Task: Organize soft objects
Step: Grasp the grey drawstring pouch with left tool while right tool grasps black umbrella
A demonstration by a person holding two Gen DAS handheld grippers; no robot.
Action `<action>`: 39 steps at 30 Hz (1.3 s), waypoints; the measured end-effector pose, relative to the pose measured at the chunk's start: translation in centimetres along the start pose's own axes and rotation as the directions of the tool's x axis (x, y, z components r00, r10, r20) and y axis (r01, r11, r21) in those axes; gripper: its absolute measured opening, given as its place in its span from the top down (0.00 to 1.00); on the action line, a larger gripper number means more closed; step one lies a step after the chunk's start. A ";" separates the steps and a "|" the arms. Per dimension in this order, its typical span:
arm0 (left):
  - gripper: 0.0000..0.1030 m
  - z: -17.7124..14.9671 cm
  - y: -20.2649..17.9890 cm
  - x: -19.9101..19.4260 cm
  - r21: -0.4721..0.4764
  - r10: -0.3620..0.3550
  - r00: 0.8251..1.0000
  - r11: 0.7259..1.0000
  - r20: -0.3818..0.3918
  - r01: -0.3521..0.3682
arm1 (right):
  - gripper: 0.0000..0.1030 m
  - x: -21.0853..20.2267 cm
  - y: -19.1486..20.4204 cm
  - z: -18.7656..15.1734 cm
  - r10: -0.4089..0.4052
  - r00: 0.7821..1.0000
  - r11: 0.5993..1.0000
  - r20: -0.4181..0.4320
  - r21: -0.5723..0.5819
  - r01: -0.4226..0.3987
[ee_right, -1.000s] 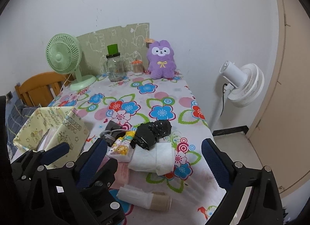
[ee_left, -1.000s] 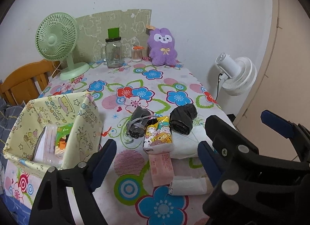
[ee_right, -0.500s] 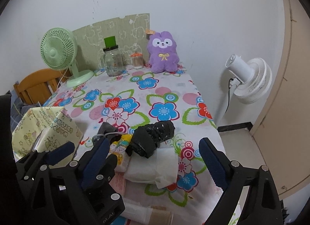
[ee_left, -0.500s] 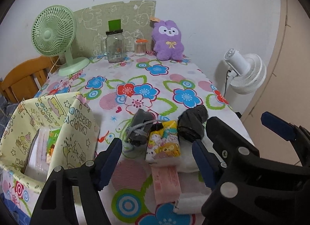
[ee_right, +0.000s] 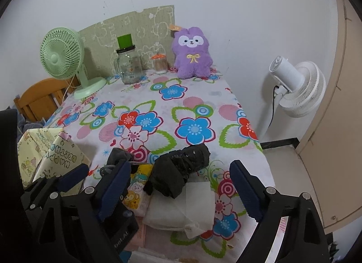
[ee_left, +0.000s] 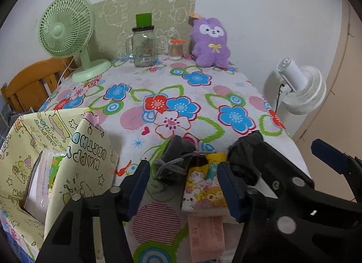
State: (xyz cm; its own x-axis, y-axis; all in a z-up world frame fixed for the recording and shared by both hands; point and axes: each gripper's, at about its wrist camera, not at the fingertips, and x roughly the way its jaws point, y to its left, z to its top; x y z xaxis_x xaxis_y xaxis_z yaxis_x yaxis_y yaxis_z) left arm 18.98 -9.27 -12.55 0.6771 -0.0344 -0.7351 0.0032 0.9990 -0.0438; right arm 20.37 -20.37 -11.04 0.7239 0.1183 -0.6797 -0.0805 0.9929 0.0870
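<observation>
Change: both grippers have come forward and lower toward the pile at the near table edge; pile looms larger than a second ago.
Yellow box (ee_left: 67, 163): left side of table, flaps up, packets inside.
Left gripper (ee_left: 183, 186): fingers spread wide, nothing held, framing grey bundle and cartoon packet.
Grey bundle (ee_left: 176, 161): corded, touching cartoon packet (ee_left: 203, 186).
Pink packet (ee_left: 206, 233): just in front of cartoon packet.
Black bundle (ee_right: 181, 170): resting on white tissues (ee_right: 181, 208).
Right gripper (ee_right: 178, 190): fingers spread wide, empty, straddling black bundle.
Purple plush (ee_right: 192, 52): upright against far wall.
</observation>
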 end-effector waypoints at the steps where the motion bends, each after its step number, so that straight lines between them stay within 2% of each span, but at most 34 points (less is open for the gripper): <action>1: 0.43 0.0 0.2 0.2 -0.011 0.016 1.000 1.000 -0.004 -0.017 | 0.12 0.2 0.0 0.1 0.003 1.000 1.000 -0.004 -0.001 -0.003; 10: 0.47 0.2 0.9 2.3 -0.015 0.039 0.998 0.999 -0.047 -0.039 | 0.12 2.3 0.3 0.2 0.010 0.999 1.000 -0.042 0.001 -0.010; 19: 0.48 0.1 1.4 4.2 -0.019 0.053 0.995 0.998 -0.081 -0.055 | 0.19 4.4 0.5 0.0 0.032 0.995 0.999 -0.098 0.016 -0.031; 21: 0.48 0.0 1.5 4.4 -0.023 0.053 0.995 0.998 -0.083 -0.055 | 0.25 5.0 0.4 -0.1 0.054 0.992 0.998 -0.117 0.031 -0.050; 26: 0.52 -0.1 1.4 5.1 -0.010 0.050 0.994 0.999 -0.096 -0.051 | 0.33 6.0 0.4 -0.4 0.080 0.985 0.996 -0.154 0.059 -0.071; 27: 0.57 -0.1 1.4 5.2 -0.006 0.047 0.994 0.999 -0.102 -0.047 | 0.38 6.2 0.4 -0.5 0.079 0.984 0.996 -0.159 0.059 -0.071; 32: 0.59 -0.3 1.3 5.3 0.013 0.052 0.993 0.999 -0.103 -0.051 | 0.54 6.5 0.8 -0.6 0.073 0.983 0.997 -0.168 0.042 -0.067; 39: 0.62 -0.4 1.3 5.0 0.018 0.058 0.994 0.998 -0.095 -0.056 | 0.62 6.4 0.8 -0.6 0.076 0.983 0.997 -0.169 0.032 -0.072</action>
State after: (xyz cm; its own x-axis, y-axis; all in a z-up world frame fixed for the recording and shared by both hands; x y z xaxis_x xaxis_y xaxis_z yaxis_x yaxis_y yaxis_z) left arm 22.12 -8.18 -16.55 0.6029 0.0207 -0.7975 -0.0218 0.9997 0.0095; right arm 24.51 -18.79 -15.80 0.5894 0.1930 -0.7844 -0.1105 0.9812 0.1584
